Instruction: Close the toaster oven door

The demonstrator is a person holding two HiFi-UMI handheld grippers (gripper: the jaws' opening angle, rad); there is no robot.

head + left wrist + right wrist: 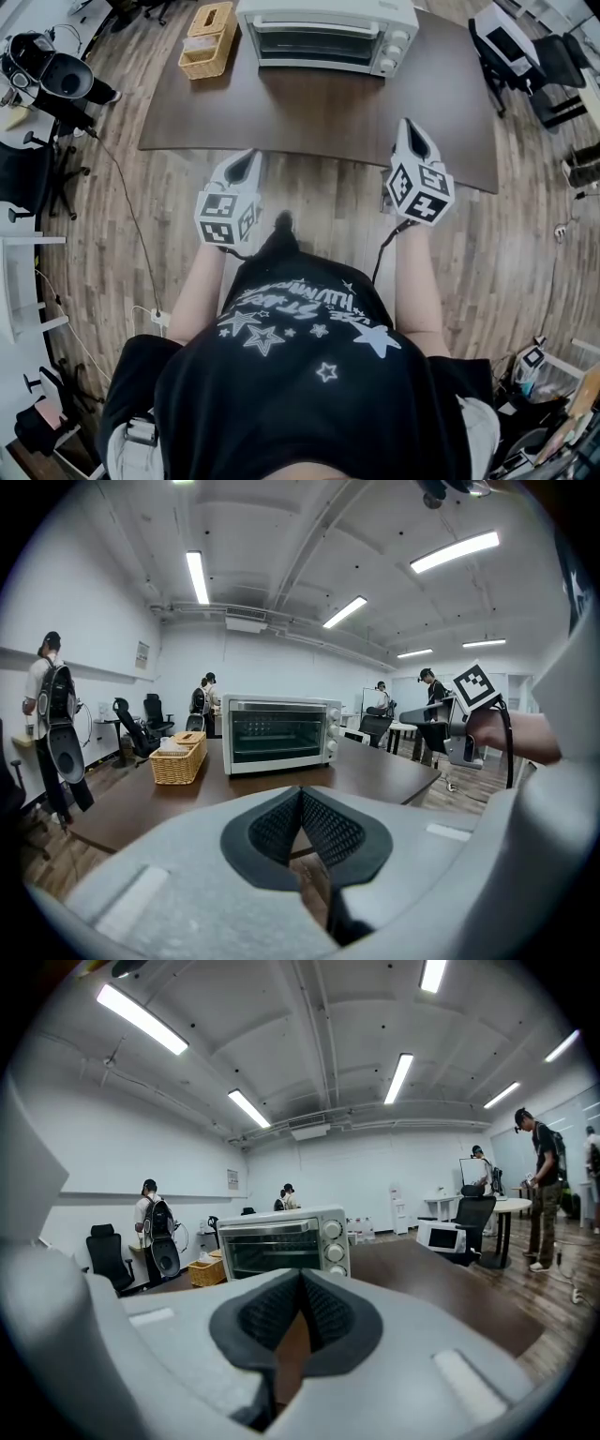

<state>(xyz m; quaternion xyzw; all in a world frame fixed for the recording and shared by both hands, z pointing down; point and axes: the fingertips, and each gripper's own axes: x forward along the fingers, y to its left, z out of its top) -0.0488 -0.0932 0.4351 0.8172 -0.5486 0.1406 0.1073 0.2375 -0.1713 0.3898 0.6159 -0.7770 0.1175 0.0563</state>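
Note:
The white toaster oven (328, 36) stands at the far edge of the dark brown table (319, 117) with its glass door up and shut against the front. It shows the same way in the left gripper view (281, 733) and the right gripper view (281, 1241). My left gripper (251, 156) hovers off the table's near edge, close to my body. Its dark pads (323, 827) meet at the tips and hold nothing. My right gripper (409, 125) hangs just over the near edge, to the right. Its pads (323, 1312) are also closed together and hold nothing.
A wicker basket (208, 42) with a tissue box sits left of the oven. Office chairs (548, 56) stand at the right of the table, and a cable (131, 216) runs across the wood floor at the left. Several people stand in the far room.

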